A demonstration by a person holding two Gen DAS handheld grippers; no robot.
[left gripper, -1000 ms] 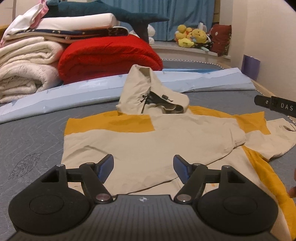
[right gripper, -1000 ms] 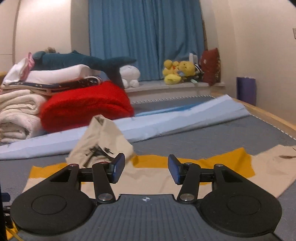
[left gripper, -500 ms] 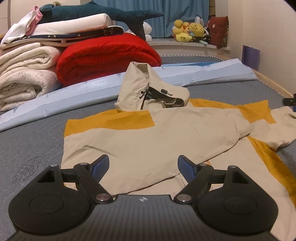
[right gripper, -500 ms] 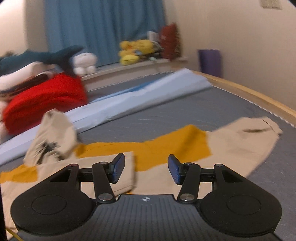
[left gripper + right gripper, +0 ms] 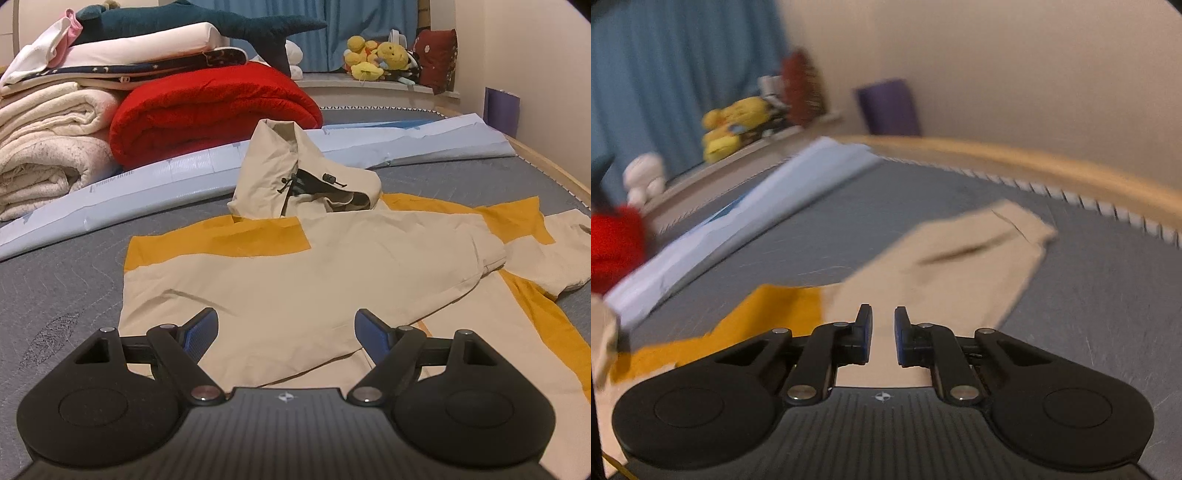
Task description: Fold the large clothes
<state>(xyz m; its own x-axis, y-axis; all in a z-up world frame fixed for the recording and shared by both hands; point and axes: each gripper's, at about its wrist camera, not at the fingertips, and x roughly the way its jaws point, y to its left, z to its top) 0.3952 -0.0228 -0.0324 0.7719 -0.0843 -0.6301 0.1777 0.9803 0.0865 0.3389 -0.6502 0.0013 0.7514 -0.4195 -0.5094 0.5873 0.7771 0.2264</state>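
A beige and mustard hooded jacket [image 5: 317, 273] lies flat on the grey bed [image 5: 55, 280], hood [image 5: 295, 177] toward the far side, its left sleeve folded across the body. My left gripper [image 5: 286, 330] is open and empty above the jacket's near hem. In the blurred right wrist view, the right sleeve [image 5: 960, 266] stretches out flat to the right. My right gripper [image 5: 882, 332] hovers over the sleeve's near part, jaws nearly closed with a small gap, holding nothing.
Folded cream blankets [image 5: 48, 147], a red blanket [image 5: 207, 110] and a plush shark [image 5: 207, 26] pile up at the far left. A light blue roll [image 5: 155, 177] lies across the bed behind the hood. The wooden bed edge [image 5: 1015, 158] and wall run along the right.
My right gripper has swung right toward the outstretched sleeve and its jaws have closed to a narrow gap. My left gripper has opened slightly wider and stayed over the hem.
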